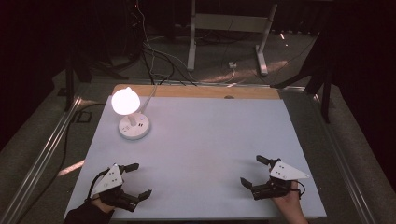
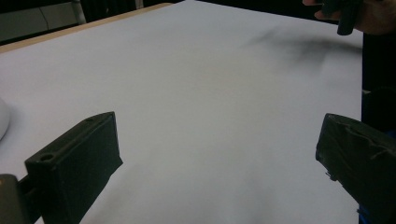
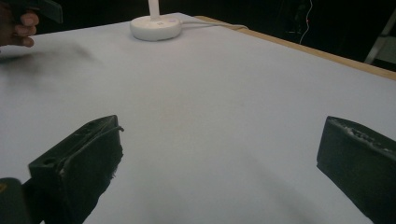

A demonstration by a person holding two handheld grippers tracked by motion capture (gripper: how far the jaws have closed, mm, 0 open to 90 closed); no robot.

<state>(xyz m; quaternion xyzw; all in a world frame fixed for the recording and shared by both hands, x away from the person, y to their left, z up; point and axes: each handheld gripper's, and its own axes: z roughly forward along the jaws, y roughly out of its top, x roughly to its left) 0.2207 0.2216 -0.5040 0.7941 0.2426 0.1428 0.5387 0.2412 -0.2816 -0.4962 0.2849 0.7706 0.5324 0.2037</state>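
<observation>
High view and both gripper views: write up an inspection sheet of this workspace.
Surface: white table top, wooden strip along the far edge.
Job's things: lit desk lamp on a round white base, far left corner.
Clutter: nothing seen.
Grippers: left gripper and right gripper near the front edge, jaws wide apart, nothing between them.
Cables: white lamp cord runs off the far edge; dark cables on the floor.
Surroundings: dim room, white desk frame legs behind.
</observation>
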